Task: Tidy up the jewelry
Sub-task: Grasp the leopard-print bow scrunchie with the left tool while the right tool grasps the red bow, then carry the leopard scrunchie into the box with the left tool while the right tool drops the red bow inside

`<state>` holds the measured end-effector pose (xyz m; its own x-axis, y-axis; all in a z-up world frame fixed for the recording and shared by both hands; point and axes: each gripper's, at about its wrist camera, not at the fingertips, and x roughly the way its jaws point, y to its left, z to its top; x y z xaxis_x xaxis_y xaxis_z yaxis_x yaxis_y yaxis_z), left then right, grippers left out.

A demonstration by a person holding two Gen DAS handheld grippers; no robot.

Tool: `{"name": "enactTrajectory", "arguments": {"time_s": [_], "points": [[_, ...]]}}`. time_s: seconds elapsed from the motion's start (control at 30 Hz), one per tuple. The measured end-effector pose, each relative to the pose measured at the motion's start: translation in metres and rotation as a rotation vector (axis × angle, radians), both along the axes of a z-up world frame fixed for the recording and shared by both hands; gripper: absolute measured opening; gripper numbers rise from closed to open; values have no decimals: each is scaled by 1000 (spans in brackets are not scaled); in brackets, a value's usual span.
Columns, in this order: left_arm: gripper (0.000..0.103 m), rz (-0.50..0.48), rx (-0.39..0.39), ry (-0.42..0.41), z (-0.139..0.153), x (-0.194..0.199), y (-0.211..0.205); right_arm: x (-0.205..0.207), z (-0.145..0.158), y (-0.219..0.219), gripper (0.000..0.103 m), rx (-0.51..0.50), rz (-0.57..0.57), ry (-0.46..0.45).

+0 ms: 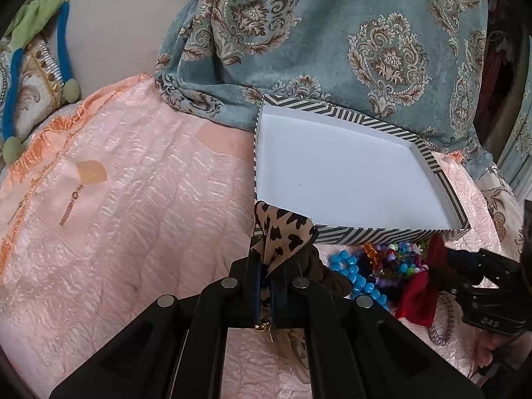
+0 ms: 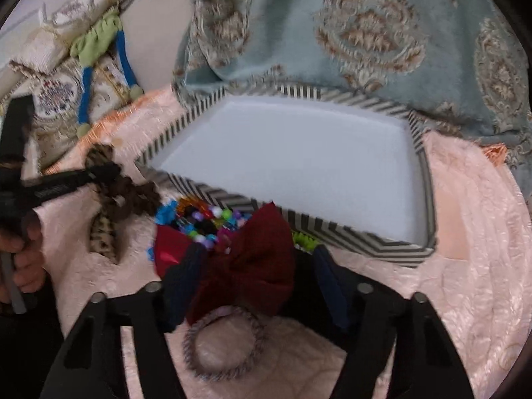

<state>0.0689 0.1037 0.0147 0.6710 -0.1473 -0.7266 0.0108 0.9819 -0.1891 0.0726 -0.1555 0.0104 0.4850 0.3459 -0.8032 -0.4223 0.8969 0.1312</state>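
Observation:
An empty white box with striped walls lies on the pink bedspread; it also shows in the right wrist view. My left gripper is shut on a leopard-print bow, held just off the box's near left corner. A pile of coloured beads and a dark red bow lie in front of the box. My right gripper is open around the dark red bow. A grey hair tie lies between its arms. The beads lie beyond the bow.
A blue patterned blanket is heaped behind the box. Cushions and a blue-green cord lie at the far left. The pink bedspread stretches to the left. A brown scrunchie hangs by the left gripper.

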Motion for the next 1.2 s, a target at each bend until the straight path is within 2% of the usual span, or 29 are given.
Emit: {"name": "enactTrajectory", "arguments": {"time_s": [0.07,0.1,0.13,0.17,0.3,0.57,0.7,0.8,0.93,1.07,1.2], "points": [[0,0,-4,0,0,1,0,1,-1,-5,43,34,-12,13],[0,0,-5,-2,0,0,-1,1,1,-7,29,57,-18,14],[0,-3,-5,-3,1,0,-1,-3,6,-9,11,83,-8,9],[0,-5,-4,-3,1,0,-2,-6,9,-9,7,92,6,5],[0,-19,10,-13,2,-1,-6,-23,29,-15,4,126,21,-50],[0,-35,45,-39,10,-6,-15,-41,70,-48,4,216,-94,-162],[0,-33,44,-64,21,-12,-19,-48,78,-62,4,250,-153,-218],[0,-37,51,-78,29,-15,-23,-49,79,-69,4,258,-187,-221],[0,-34,56,-100,41,-21,-26,-46,71,-71,4,235,-218,-170],[0,-39,56,-123,51,-27,-29,-45,62,-64,4,185,-205,-131],[0,-40,62,-129,54,-29,-34,-49,62,-59,4,174,-177,-137]]}}
